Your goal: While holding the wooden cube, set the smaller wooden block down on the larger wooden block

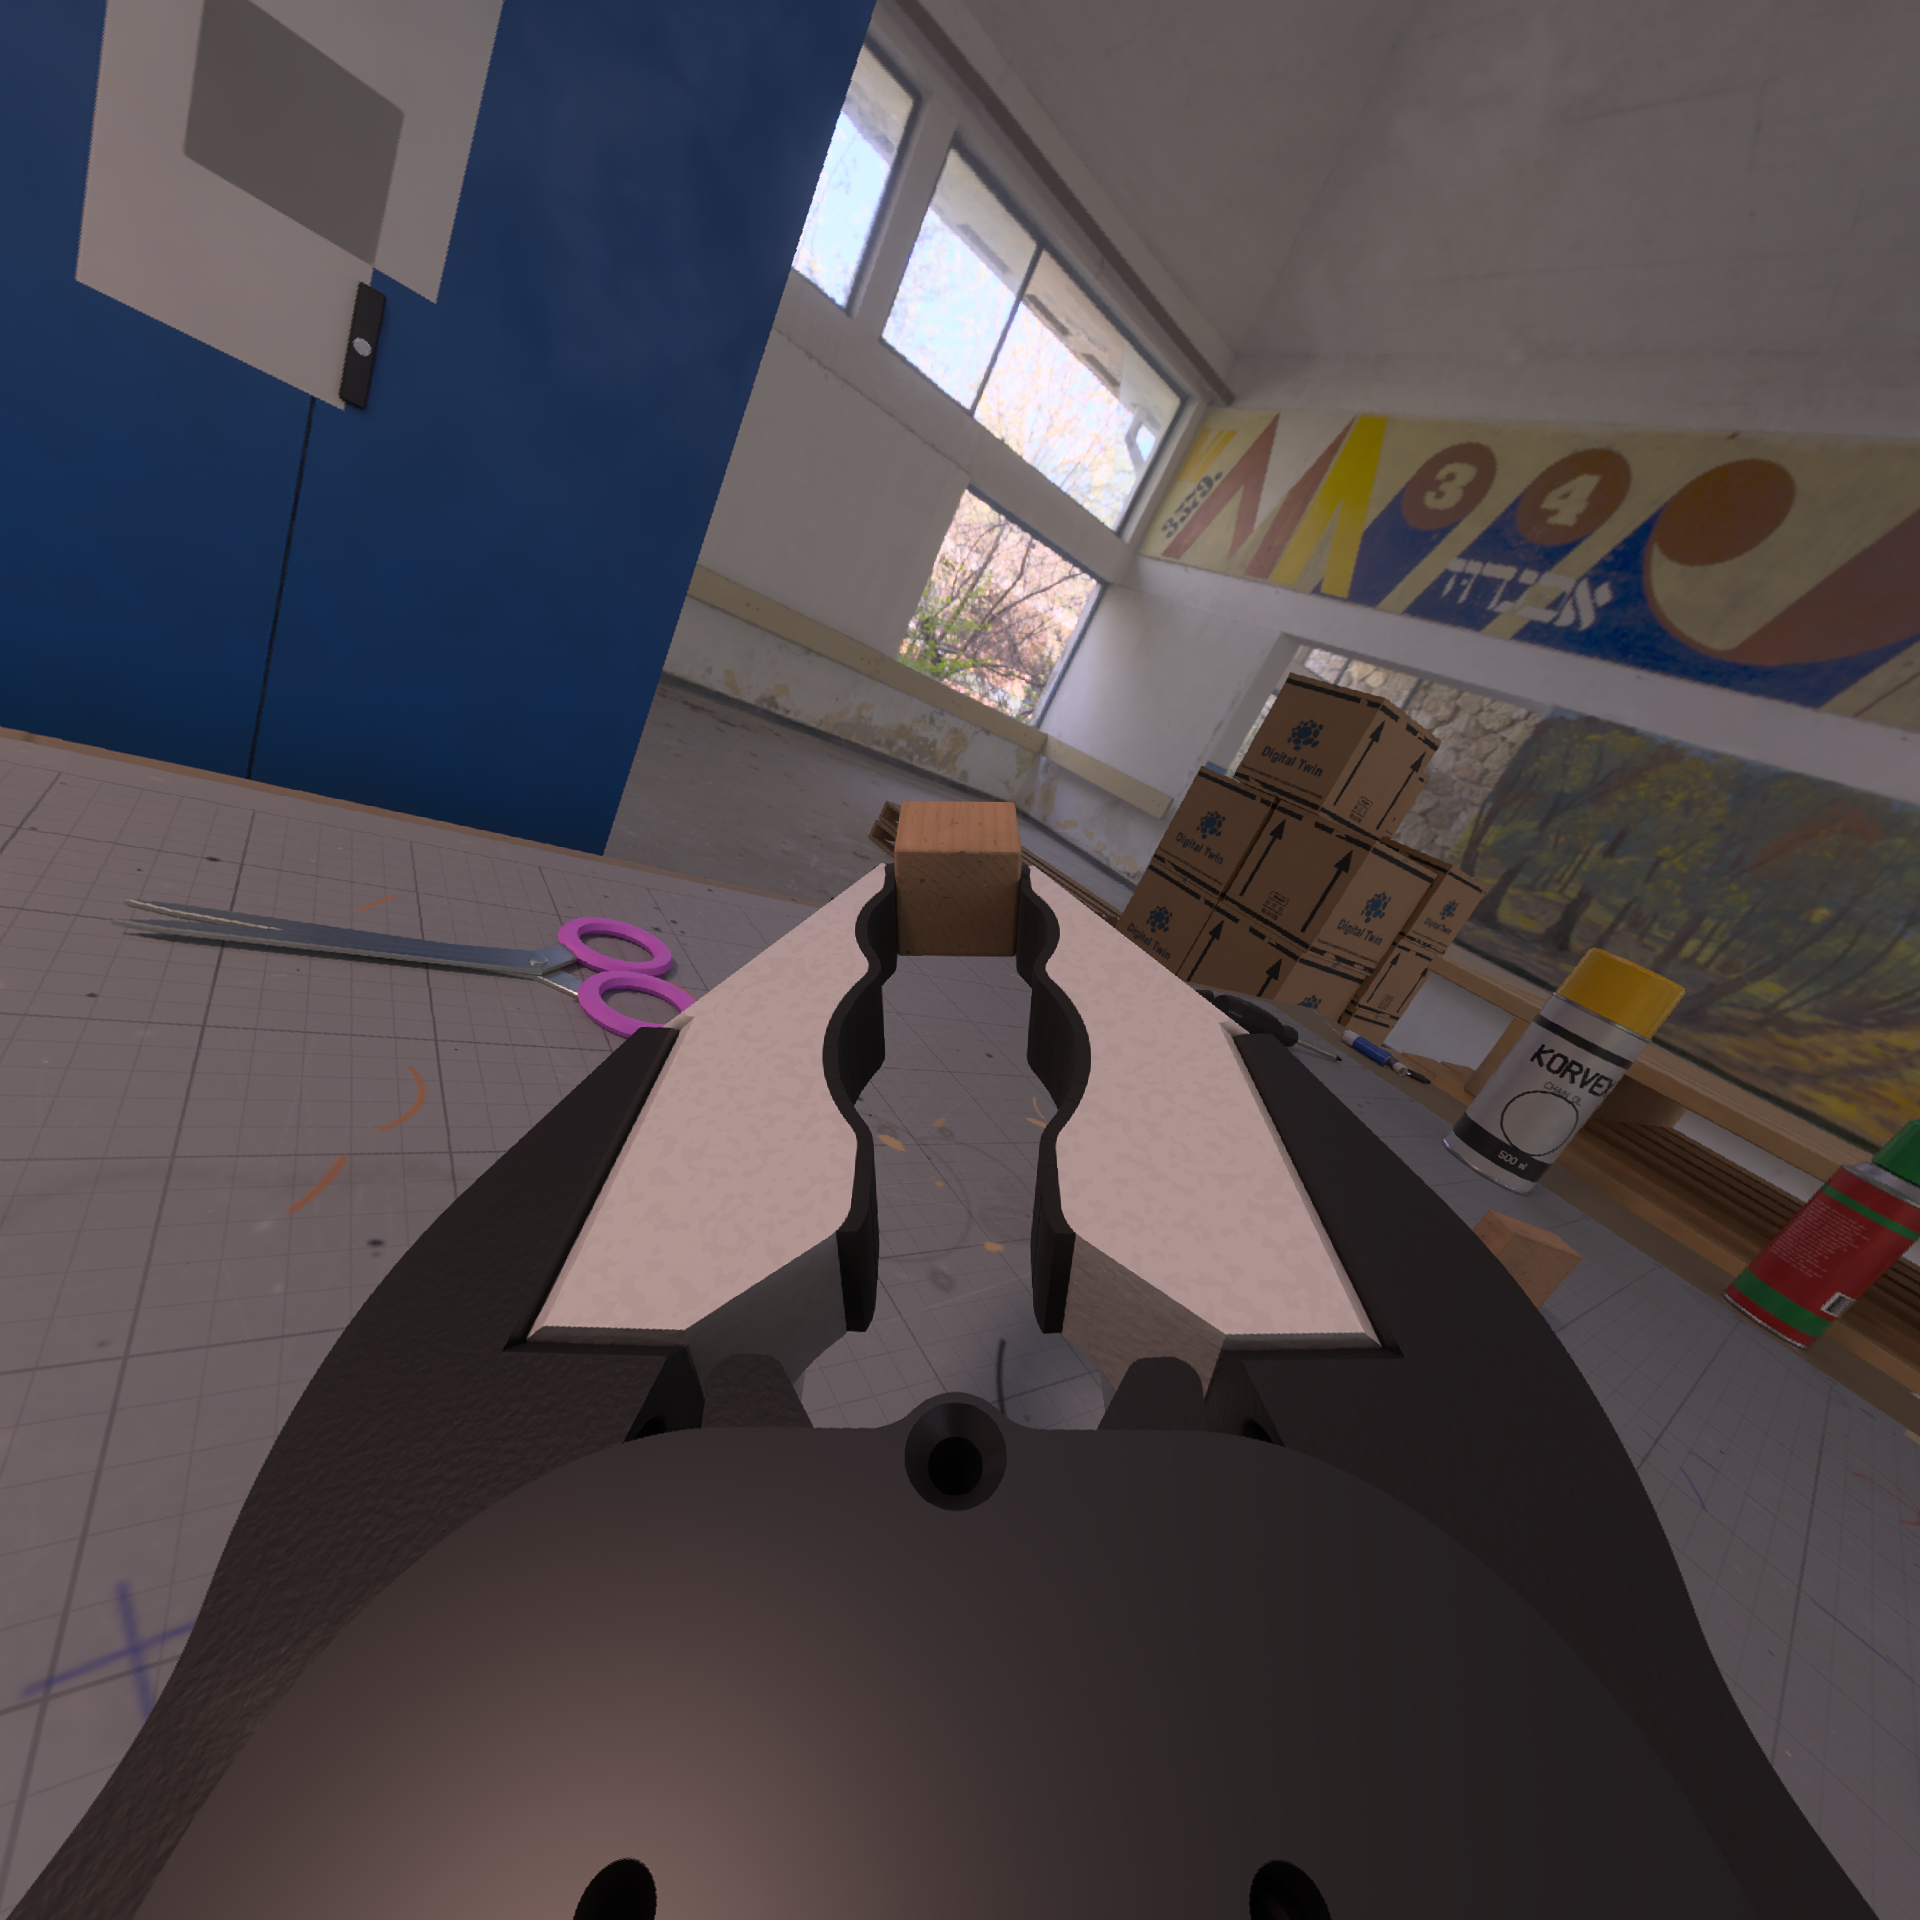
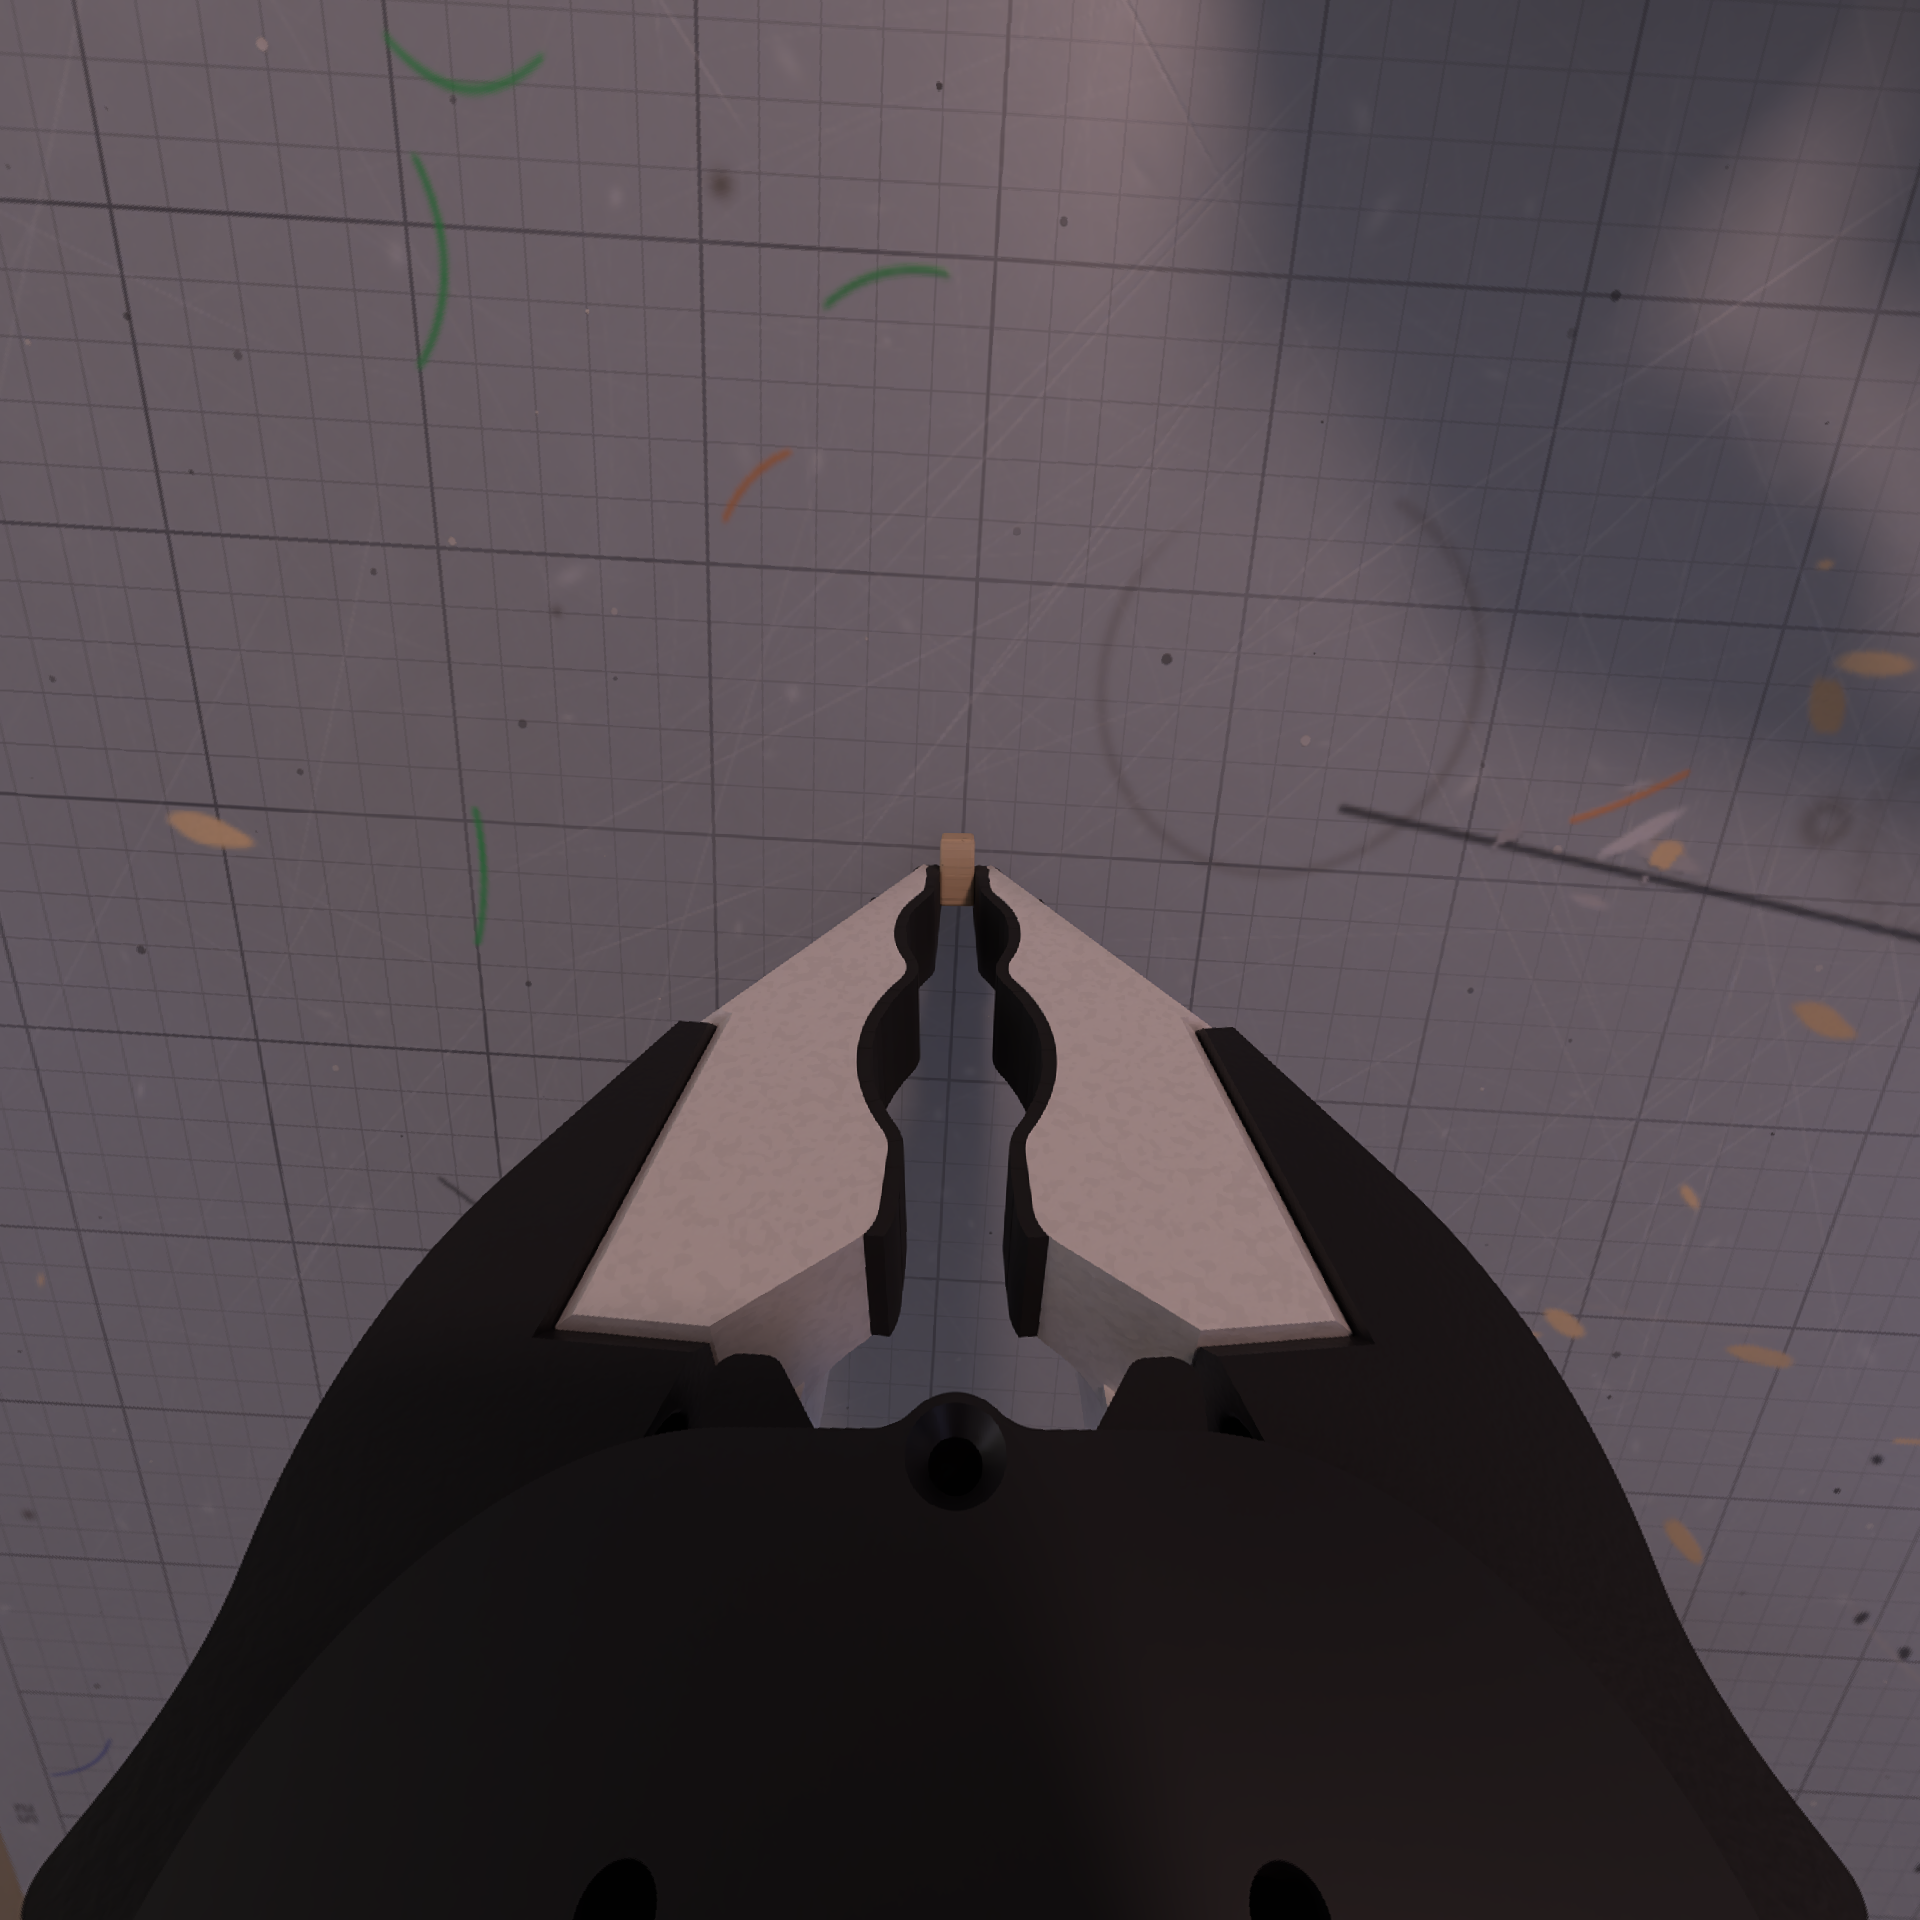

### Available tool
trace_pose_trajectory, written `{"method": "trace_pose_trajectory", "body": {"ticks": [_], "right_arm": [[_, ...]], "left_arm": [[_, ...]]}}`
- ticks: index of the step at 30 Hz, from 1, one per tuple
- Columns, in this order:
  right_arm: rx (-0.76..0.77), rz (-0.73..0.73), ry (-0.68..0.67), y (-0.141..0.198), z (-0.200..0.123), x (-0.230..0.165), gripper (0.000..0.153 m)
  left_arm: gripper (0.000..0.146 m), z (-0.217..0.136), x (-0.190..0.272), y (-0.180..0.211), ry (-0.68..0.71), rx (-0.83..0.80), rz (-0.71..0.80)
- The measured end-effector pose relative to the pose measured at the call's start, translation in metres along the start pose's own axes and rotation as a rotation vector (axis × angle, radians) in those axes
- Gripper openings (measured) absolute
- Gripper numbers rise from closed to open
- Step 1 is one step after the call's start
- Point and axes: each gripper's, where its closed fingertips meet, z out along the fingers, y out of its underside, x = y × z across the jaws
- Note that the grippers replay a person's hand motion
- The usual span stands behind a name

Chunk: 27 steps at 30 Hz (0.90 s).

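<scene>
My left gripper (image 1: 954,894) is shut on the wooden cube (image 1: 954,878), pinched at its fingertips and held above the grey grid mat (image 1: 312,1143). A larger wooden block (image 1: 1527,1252) lies on the mat to the right, partly hidden behind my right finger. My right gripper (image 2: 956,878) points down at the mat (image 2: 727,675) and is shut on the smaller wooden block (image 2: 955,868), a thin pale piece pinched at the fingertips and held above the mat. The larger block does not show in the right wrist view.
Scissors with purple handles (image 1: 416,951) lie on the mat at the left. A white spray can with a yellow cap (image 1: 1558,1060) and a red and green can (image 1: 1829,1257) stand at the right by wooden slats. A blue panel (image 1: 416,520) stands at the back.
</scene>
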Motion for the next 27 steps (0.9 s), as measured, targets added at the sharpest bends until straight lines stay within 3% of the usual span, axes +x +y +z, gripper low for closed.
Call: {"method": "trace_pose_trajectory", "body": {"ticks": [6,14,18,22,27], "right_arm": [[0.042,0.009,0.052,0.000,-0.002,0.009,0.005],[0.363,0.114,0.105,-0.024,-0.056,0.038,0.005],[0.539,0.136,0.182,-0.033,-0.104,0.057,0.006],[0.748,0.147,0.296,-0.032,-0.174,0.074,0.005],[0.931,0.179,0.489,-0.002,-0.270,0.087,0.006]], "left_arm": [[0.021,-0.002,-0.002,-0.002,-0.010,0.007,0.004],[0.021,-0.005,-0.007,-0.006,-0.016,0.028,-0.029],[0.021,-0.005,-0.007,-0.006,-0.016,0.029,-0.028],[0.021,-0.005,-0.007,-0.006,-0.015,0.030,-0.029],[0.021,-0.005,-0.006,-0.006,-0.014,0.026,-0.028]]}}
